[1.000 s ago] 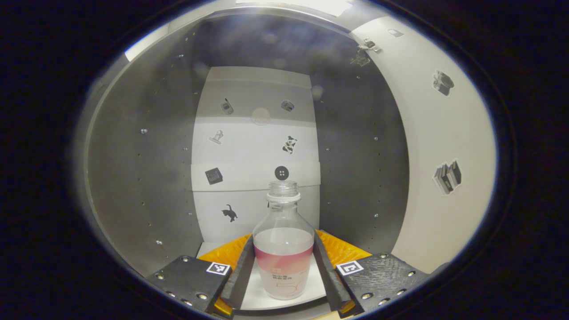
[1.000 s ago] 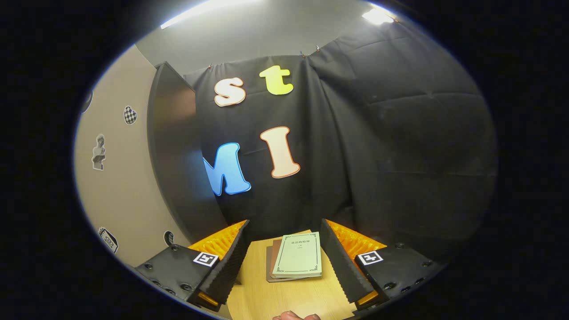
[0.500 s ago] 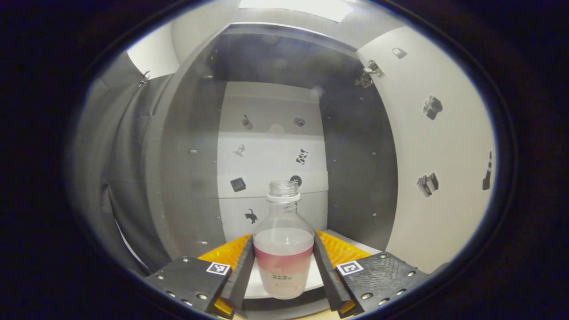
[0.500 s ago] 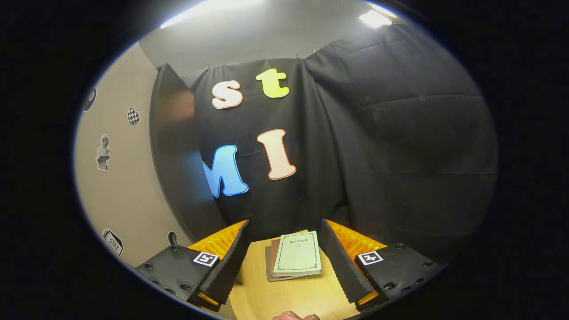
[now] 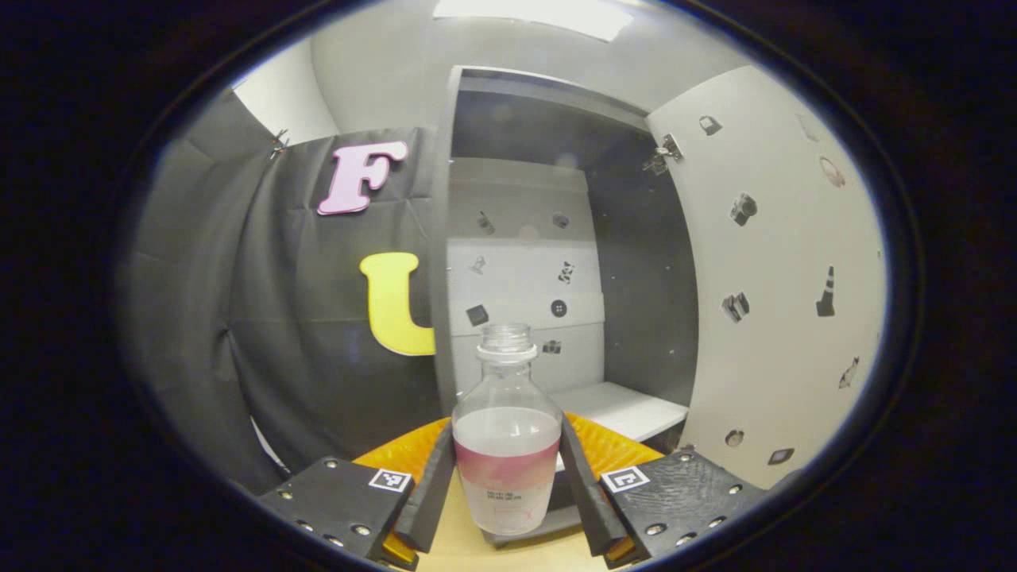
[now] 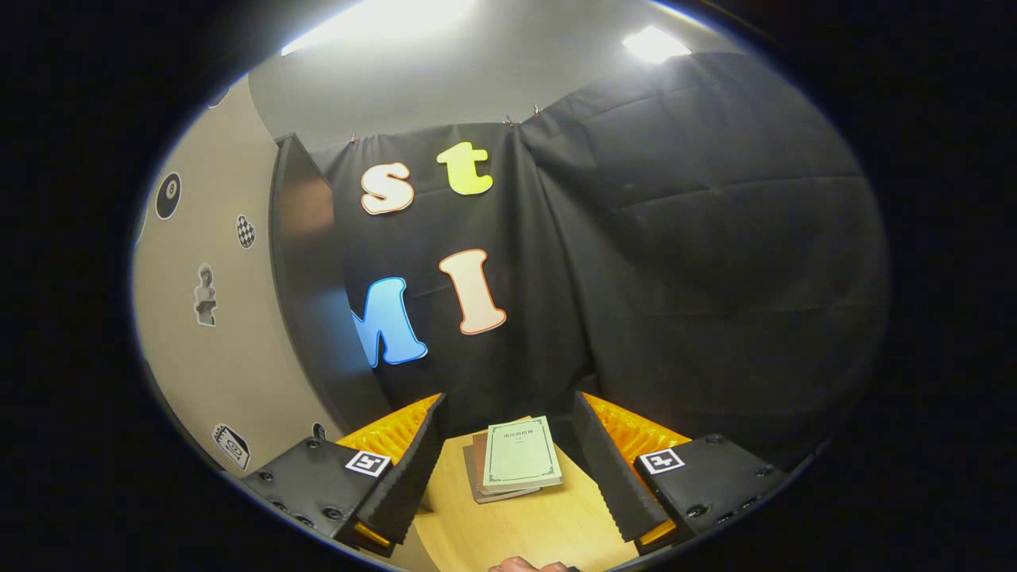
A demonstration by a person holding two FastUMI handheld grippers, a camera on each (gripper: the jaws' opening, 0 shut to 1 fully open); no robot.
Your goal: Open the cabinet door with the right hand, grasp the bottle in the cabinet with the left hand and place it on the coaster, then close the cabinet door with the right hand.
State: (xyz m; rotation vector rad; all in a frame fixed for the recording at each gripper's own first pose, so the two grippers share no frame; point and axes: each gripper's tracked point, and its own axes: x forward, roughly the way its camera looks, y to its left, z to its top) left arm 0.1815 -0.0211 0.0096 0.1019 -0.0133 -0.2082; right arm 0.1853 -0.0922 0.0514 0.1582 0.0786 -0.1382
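bottle out of the cabinet, held in the left gripper

since a second ago the left gripper (image 5: 507, 477) has drawn back from the cabinet: its walls took up the left gripper view then, and now the whole open cabinet (image 5: 636, 278) stands farther off, with the black cloth (image 5: 318, 318) showing to its left. the bottle (image 5: 506, 445) keeps the same place between the fingers (image 5: 425, 496), both pressing on its sides at the band of its label. it stands upright, clear, capless, with pale liquid up to the shoulder. under it a strip of wooden table (image 5: 461, 548) shows at the bottom edge. beyond, the white shelf (image 5: 620, 407) of the cabinet lies bare, and the door (image 5: 786, 302), dotted with small stickers, hangs swung open on the right.

in the right gripper view the right gripper (image 6: 508, 469) stands wide apart and grips nothing, much as before. a bit of a hand (image 6: 528, 566) shows at the bottom edge. between the fingers, on the table (image 6: 516, 532), lies a small stack of books (image 6: 512, 467), a pale green one on top. the door's sticker-covered face (image 6: 206, 318) rises at the left, the cloth hanging behind.
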